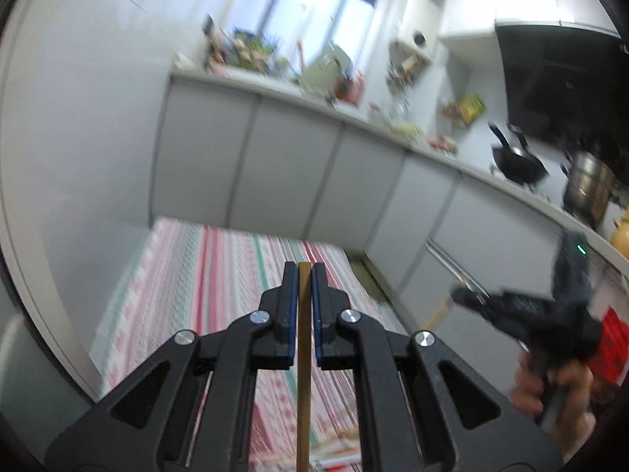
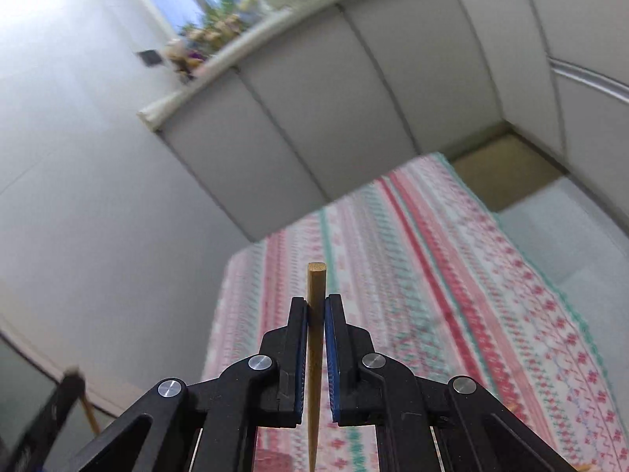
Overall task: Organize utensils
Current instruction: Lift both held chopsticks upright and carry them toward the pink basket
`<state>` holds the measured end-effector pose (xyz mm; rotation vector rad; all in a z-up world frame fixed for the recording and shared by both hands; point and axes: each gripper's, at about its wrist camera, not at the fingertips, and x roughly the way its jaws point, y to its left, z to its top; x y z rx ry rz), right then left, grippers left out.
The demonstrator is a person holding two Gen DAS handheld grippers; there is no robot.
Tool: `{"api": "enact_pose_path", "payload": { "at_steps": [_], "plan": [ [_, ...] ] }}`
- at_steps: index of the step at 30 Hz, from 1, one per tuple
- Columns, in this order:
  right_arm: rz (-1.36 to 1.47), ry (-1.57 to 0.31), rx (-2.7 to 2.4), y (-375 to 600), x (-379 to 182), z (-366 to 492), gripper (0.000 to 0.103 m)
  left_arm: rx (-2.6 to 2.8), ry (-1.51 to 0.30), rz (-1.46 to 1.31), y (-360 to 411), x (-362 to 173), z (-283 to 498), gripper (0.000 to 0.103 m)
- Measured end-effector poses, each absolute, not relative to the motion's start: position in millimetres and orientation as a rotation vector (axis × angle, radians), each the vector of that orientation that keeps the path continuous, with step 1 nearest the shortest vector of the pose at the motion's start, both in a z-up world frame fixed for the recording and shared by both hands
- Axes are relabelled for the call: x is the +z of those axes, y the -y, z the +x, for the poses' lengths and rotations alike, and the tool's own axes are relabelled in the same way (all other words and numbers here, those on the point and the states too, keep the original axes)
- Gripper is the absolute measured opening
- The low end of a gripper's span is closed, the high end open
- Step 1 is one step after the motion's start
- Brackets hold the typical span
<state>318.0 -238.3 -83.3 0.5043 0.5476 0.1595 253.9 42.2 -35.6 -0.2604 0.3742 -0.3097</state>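
Note:
In the left wrist view my left gripper (image 1: 303, 271) is shut on a thin wooden chopstick (image 1: 303, 373), which runs down between the blue pads and out of the bottom of the picture. In the right wrist view my right gripper (image 2: 315, 299) is shut on a second wooden chopstick (image 2: 315, 283); its blunt end sticks up past the fingertips and its thin end points down. Both grippers hang above a table with a pink, red and green patterned cloth (image 1: 220, 275) (image 2: 432, 255). The right gripper (image 1: 464, 297) also shows at the right of the left wrist view, in a person's hand (image 1: 550, 389).
White cabinets (image 1: 314, 173) under a worktop stand behind the table. On the worktop are jars and packets, a black pan (image 1: 515, 161) and a steel pot (image 1: 589, 188). A white wall (image 1: 78, 118) bounds the left side. Bare floor (image 2: 507, 173) lies right of the table.

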Motion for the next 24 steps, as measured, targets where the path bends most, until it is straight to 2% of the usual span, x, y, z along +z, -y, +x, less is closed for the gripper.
{"api": "enact_pose_path", "payload": {
  "at_steps": [6, 11, 24],
  "plan": [
    [0.465, -0.512, 0.259, 208, -77, 320, 0.007, -0.216, -0.240, -0.297, -62, -33, 272, 0.008],
    [0.422, -0.497, 0.313, 184, -79, 322, 0.007, -0.178, -0.135, -0.224, -57, -51, 280, 0.008],
    [0.364, -0.411, 0.380, 153, -77, 318, 0.007, -0.166, -0.154, -0.123, -52, -82, 296, 0.008]
  ]
}}
